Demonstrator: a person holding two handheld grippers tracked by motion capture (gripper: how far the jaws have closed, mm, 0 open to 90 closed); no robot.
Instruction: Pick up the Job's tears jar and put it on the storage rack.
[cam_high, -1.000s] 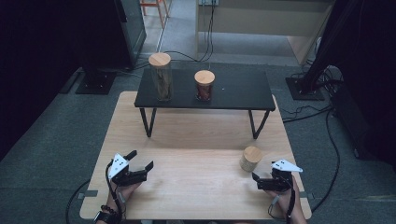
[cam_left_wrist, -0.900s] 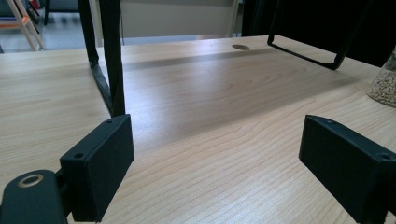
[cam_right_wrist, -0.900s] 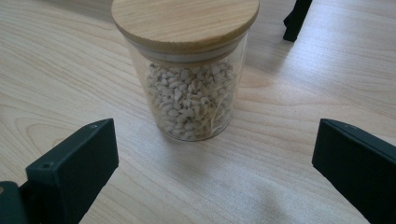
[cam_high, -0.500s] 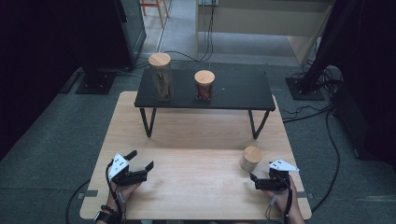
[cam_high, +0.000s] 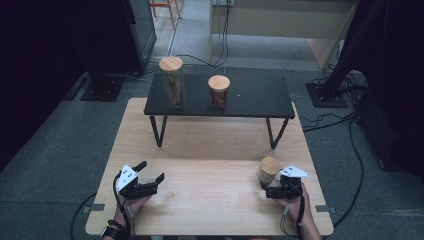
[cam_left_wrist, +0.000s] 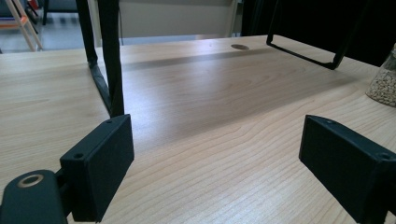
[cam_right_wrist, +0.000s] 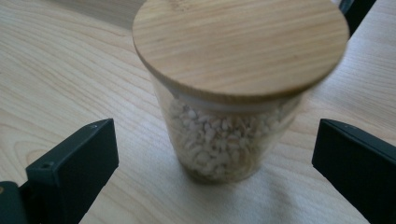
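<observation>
A small glass jar of pale grains (cam_high: 270, 169) with a round wooden lid (cam_right_wrist: 240, 46) stands on the wooden table (cam_high: 210, 145) at the near right. My right gripper (cam_high: 266, 186) sits just in front of it, open. In the right gripper view the jar (cam_right_wrist: 224, 140) stands close ahead between the wide-spread jaws of the right gripper (cam_right_wrist: 215, 140), and neither pad touches it. My left gripper (cam_high: 151, 171) rests low at the near left, open, with nothing between the jaws. In the left gripper view the left gripper (cam_left_wrist: 215, 135) faces bare wood, and the jar (cam_left_wrist: 384, 86) shows at the right edge.
A low black shelf table (cam_high: 260, 95) stands across the far half of the wooden table, its legs (cam_left_wrist: 109, 60) close ahead of my left gripper. On it are a tall jar (cam_high: 171, 82) and a shorter jar with reddish contents (cam_high: 219, 91). Cables lie on the floor beyond.
My right gripper has slid a little to the left and closer to the jar of grains. The left gripper has stayed where it was.
</observation>
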